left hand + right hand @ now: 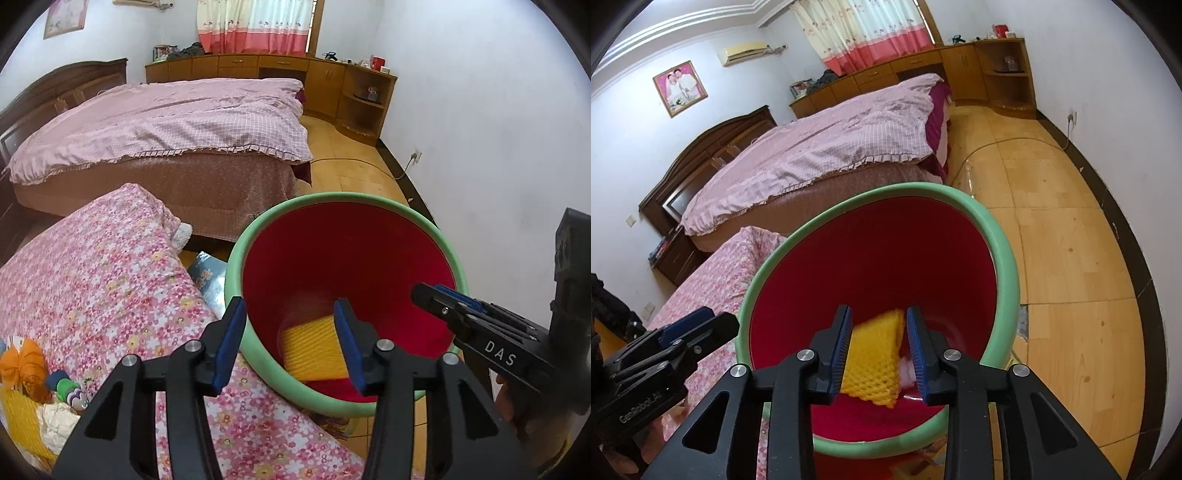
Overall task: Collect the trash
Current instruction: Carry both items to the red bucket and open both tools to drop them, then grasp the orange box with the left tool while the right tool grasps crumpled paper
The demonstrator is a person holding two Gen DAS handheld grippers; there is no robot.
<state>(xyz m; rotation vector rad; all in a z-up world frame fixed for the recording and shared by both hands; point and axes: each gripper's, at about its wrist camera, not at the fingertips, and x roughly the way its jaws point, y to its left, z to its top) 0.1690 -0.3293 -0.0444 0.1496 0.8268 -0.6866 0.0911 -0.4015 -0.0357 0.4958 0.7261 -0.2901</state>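
Right claw [879,354] over red bin [1001,251] (bedroom, wooden floor [1071,229]).

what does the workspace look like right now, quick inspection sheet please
surface: floral quilt beside the bin; wood floor on the far side.
job's things: green-rimmed red bin with yellow foam net inside, blurred in the right wrist view; more yellow net on the quilt.
clutter: orange toy, green toy, blue book by the bin.
grippers: left gripper open over the bin's near rim, empty; right gripper open over the bin, net loose between its pads.
cables: cord along the floor to a wall socket.
surroundings: bed, cabinets, curtain.
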